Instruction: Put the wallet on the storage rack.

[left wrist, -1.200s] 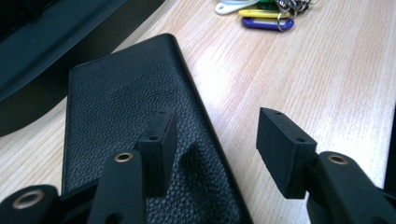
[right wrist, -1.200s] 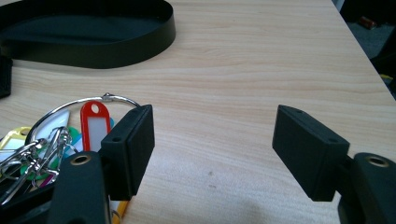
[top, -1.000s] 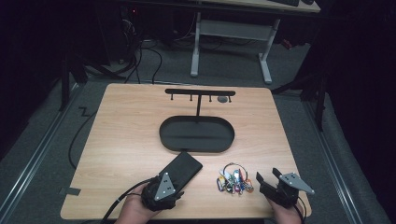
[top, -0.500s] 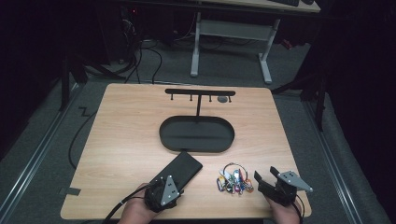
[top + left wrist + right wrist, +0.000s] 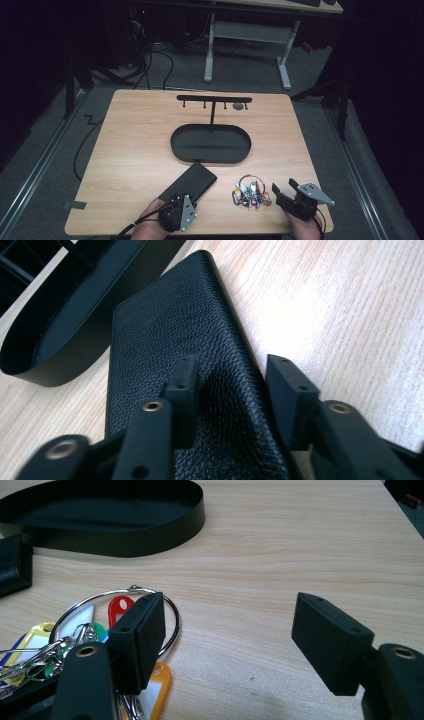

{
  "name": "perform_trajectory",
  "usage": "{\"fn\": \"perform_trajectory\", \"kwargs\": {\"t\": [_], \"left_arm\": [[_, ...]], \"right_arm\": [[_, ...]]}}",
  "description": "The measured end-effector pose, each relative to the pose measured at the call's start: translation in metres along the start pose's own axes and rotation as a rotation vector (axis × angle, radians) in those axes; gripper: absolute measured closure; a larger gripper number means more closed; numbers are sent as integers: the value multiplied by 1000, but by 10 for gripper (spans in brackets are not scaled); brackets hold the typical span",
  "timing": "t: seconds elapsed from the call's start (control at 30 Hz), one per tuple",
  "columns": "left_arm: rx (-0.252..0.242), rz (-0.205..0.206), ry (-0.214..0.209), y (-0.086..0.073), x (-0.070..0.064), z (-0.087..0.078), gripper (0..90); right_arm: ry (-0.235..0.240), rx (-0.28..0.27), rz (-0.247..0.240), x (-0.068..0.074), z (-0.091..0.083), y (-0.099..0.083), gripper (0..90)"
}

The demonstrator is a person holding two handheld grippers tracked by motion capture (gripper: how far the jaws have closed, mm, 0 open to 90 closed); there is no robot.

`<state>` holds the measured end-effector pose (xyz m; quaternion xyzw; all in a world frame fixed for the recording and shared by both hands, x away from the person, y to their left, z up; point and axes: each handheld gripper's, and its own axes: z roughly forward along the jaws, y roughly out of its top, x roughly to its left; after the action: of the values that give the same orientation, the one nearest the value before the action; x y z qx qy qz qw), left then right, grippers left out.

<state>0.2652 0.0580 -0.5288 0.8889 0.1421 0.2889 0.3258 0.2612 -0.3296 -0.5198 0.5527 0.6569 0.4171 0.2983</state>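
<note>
Left gripper (image 5: 230,385) low over the near end of the black leather wallet (image 5: 185,335), jaws narrowly parted astride its right edge, not clamped. Wallet flat on the table (image 5: 130,145), far corner beside the black oval tray (image 5: 176,150). Right gripper (image 5: 227,630) wide apart, just right of the key ring with coloured tags (image 5: 112,630).
</note>
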Motion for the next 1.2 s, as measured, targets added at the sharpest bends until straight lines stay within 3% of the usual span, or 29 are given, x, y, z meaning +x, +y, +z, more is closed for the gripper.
{"fn": "perform_trajectory", "kwargs": {"t": [0.13, 0.3, 0.6, 0.73, 0.93, 1.03, 1.2], "left_arm": [[-8, -34, -19, -2, 5, -2, 687], [-17, -46, -20, -3, 7, -4, 745], [-85, -86, -27, -6, 15, -13, 804], [-143, -154, -34, -8, 29, -23, 817], [-180, -199, -30, -11, 40, -34, 822], [-217, -261, -33, -14, 50, -45, 825], [-242, -322, -60, -18, 60, -54, 826]], "right_arm": [[6, -2, 0, -1, 0, 0, 299], [9, -1, 8, 0, 0, 0, 300], [13, -4, 10, -2, 1, 0, 302], [17, -1, 17, -2, 1, 0, 309], [23, 4, 14, -2, 1, 0, 312], [26, 10, 22, -2, 1, 1, 300], [23, 13, 19, -2, 1, 2, 294]]}}
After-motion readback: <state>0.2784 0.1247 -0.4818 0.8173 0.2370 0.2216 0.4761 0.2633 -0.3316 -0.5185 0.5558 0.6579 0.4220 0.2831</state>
